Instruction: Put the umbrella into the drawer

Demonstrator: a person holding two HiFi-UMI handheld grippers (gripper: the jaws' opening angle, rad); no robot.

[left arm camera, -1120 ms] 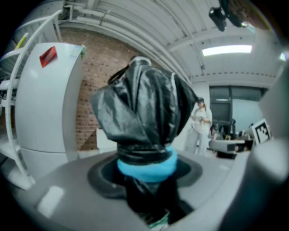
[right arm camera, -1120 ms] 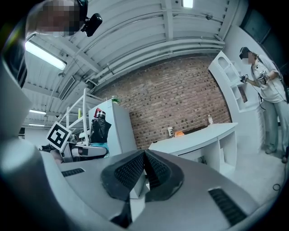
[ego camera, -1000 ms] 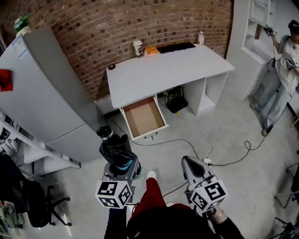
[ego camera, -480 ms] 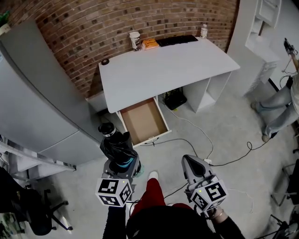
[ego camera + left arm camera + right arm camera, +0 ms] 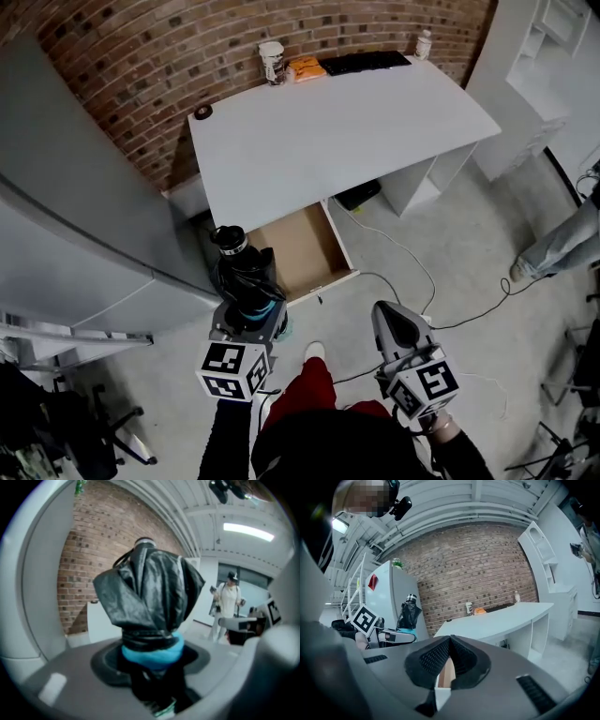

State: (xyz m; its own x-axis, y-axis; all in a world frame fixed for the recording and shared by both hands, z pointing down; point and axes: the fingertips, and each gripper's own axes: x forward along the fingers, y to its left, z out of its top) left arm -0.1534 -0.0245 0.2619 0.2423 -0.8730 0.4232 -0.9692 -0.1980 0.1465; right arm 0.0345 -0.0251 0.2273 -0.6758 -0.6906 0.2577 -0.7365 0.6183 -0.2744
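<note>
The folded umbrella point(image 5: 150, 597), crinkled glossy black with a blue band low down, looks light, its fabric soft and slippery, so the firm lower end is the place to grip. The left gripper point(image 5: 152, 656) clamps it there, upright just beside the near-left corner of the open drawer point(image 5: 302, 246); the right gripper point(image 5: 449, 641) is pinched together, empty

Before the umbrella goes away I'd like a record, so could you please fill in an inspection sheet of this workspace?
Surface: white desk, top mostly bare.
Job's things: black folded umbrella held in the left gripper; drawer open, nothing seen inside.
Clutter: cup, orange item, keyboard and bottle along the desk's back edge.
Grippers: left gripper shut on the umbrella; right gripper shut, empty.
Cables: cables trail over the floor right of the drawer.
Surroundings: brick wall, grey cabinet at left, a person's legs at right.
</note>
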